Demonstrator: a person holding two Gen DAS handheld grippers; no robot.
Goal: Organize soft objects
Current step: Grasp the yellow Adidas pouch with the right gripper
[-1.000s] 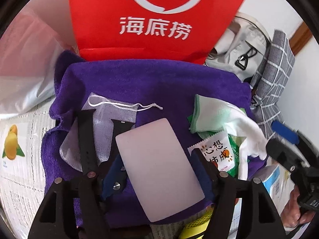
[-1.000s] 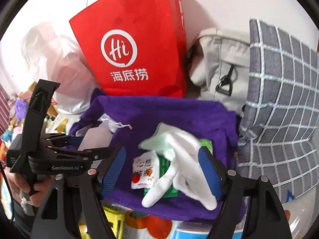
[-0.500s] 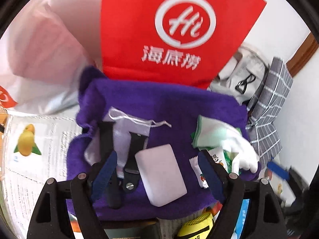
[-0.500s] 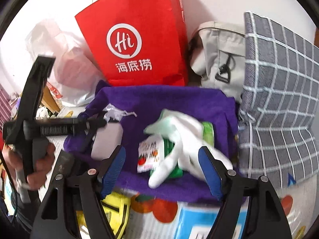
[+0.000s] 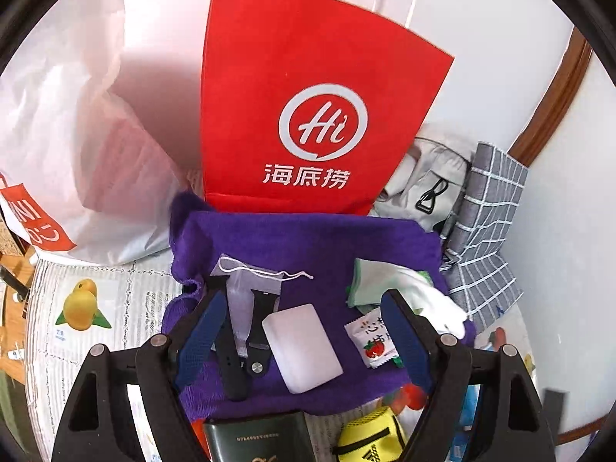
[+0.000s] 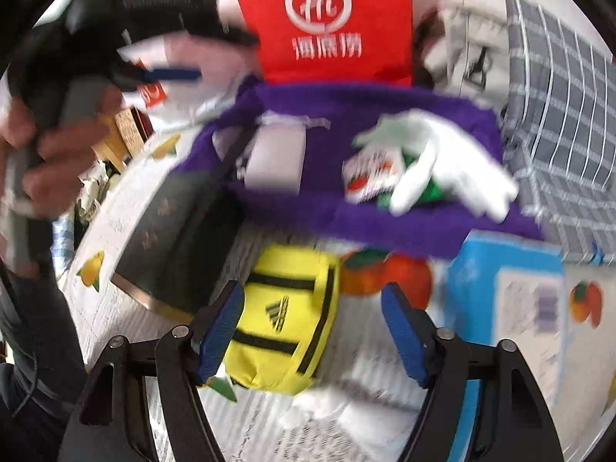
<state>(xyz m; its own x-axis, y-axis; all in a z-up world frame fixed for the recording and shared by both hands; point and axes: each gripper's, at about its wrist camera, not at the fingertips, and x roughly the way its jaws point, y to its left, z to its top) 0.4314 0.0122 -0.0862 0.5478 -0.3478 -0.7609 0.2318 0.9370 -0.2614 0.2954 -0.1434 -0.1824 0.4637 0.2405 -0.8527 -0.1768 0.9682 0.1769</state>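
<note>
The right tongs point(image 6: 312, 342) are hovering wide and empty, straddling the yellow fabric pouch with black stripes point(image 6: 283, 319), which is lying lengthwise along their reach on the fruit-printed desk point(image 6: 346, 415). The left tongs point(image 5: 304, 338) are gaping empty above the purple towel point(image 5: 315, 246), farther off. The right view is blurred.

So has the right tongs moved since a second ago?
Yes. The right tongs pulled back and down from the purple towel; the fixed red bag sits higher, and a yellow pouch now lies between the fingers.
</note>
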